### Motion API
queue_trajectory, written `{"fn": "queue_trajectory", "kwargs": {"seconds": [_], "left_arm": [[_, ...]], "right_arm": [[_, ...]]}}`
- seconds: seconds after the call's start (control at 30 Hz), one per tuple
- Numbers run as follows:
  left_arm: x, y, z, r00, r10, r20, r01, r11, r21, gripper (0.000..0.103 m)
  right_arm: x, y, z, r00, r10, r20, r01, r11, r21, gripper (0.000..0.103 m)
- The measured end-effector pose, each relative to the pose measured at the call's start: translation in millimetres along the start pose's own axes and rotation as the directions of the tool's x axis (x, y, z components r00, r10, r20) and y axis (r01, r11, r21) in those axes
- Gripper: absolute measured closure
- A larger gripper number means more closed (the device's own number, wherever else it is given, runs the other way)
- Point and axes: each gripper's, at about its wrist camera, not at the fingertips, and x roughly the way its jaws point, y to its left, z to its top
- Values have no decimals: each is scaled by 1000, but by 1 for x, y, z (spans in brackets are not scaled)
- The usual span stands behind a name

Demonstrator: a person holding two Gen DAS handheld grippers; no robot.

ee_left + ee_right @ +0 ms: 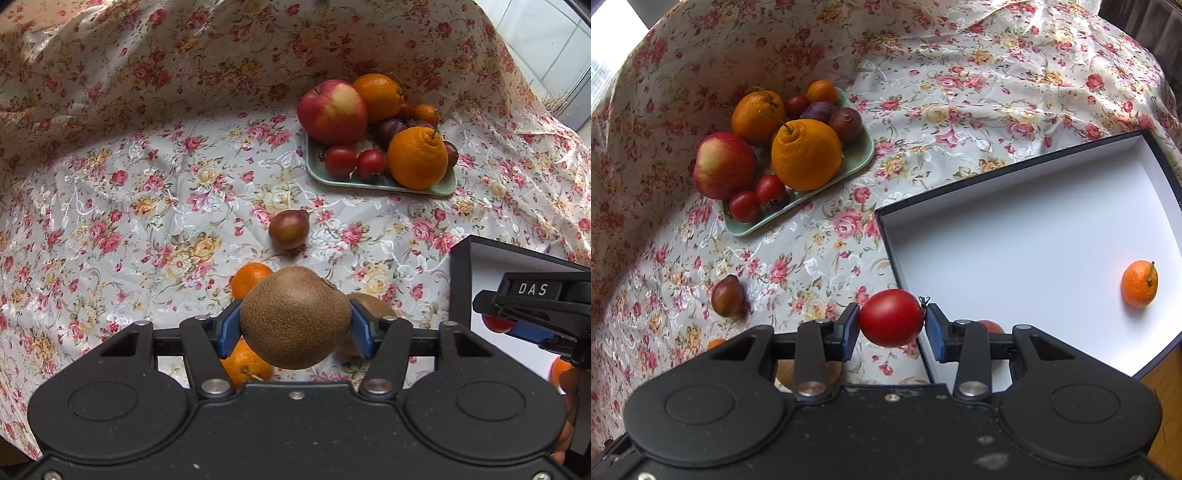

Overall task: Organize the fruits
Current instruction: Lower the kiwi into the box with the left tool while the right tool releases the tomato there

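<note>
Beside the box: both tongs were loaded.
Left tongs (295,326): clamped on a kiwi (295,317), left of the box (460,280).
Right tongs (892,326): pinched a tomato (891,317) at the box's (1034,236) near-left corner.
Tip: probably carry each fruit past the rim, lower, then release gently beside the mandarin (1139,283).

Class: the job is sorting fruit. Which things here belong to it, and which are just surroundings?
Job:
left gripper holding kiwi
right gripper holding tomato
white box
green plate
plum

Surroundings:
floral tablecloth
</note>
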Motion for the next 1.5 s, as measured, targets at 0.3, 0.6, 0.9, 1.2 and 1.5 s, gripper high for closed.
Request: {"fn": "queue_trajectory", "kwargs": {"seconds": [0.3,0.6,0.9,1.2,1.5], "left_arm": [[5,-67,-6,999,-37,12,36,995,97,41],[10,-132,-18,996,-91,12,87,977,192,41],[16,-178,-24,993,-110,35,99,964,248,41],[31,-196,-30,995,-98,2,94,961,258,40],[15,-198,-28,989,-109,98,78,957,279,40]], "right_arm": [[-4,-75,24,997,-70,33,65,989,135,62],[-4,-141,32,994,-105,32,94,967,236,62],[-13,-200,35,983,-168,71,137,940,313,62],[-21,-212,38,978,-171,123,127,945,302,62],[-22,-210,38,979,-164,119,120,942,312,61]]}}
